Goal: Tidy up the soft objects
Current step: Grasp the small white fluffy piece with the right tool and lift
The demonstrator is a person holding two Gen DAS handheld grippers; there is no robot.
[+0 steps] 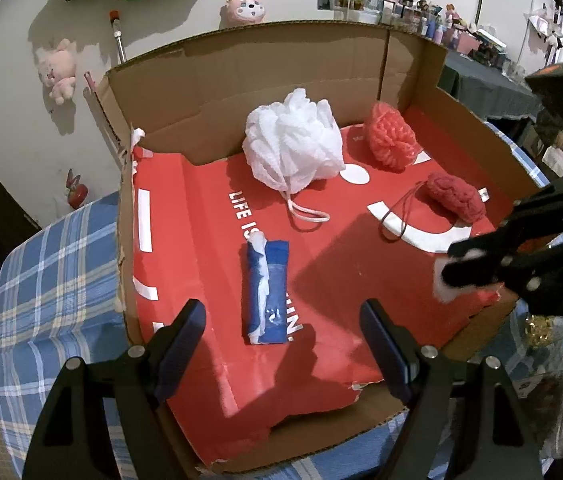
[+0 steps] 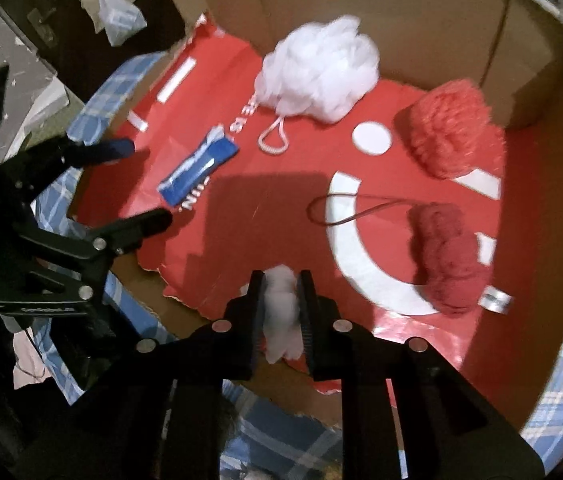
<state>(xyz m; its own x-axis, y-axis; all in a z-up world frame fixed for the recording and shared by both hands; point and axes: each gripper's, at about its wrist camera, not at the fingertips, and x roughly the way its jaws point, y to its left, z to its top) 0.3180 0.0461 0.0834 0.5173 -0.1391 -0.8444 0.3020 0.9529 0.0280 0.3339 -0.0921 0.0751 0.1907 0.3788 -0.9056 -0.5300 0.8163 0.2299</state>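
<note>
Pale wall (image 1: 9,92) hung with plush toys (image 1: 59,74); blue plaid tablecloth (image 1: 49,280).

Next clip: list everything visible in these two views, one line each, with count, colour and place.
cardboard box: one, brown, opened flat on the table, red printed liner inside
bath pouf: one, white, back centre of box, cord loop toward the front
knitted scrubber: one, coral, back right
knitted pouch: one, dark red, right side, thin cord trailing left
tissue pack: one, blue and white, front centre
cotton wad: one, white, front edge of box, pinched in right tool
tablecloth: one, blue plaid, under box
plush toys: several, mostly pink, on wall
left tool: black, open, above tissue pack
right tool: black, shut on cotton wad
</note>
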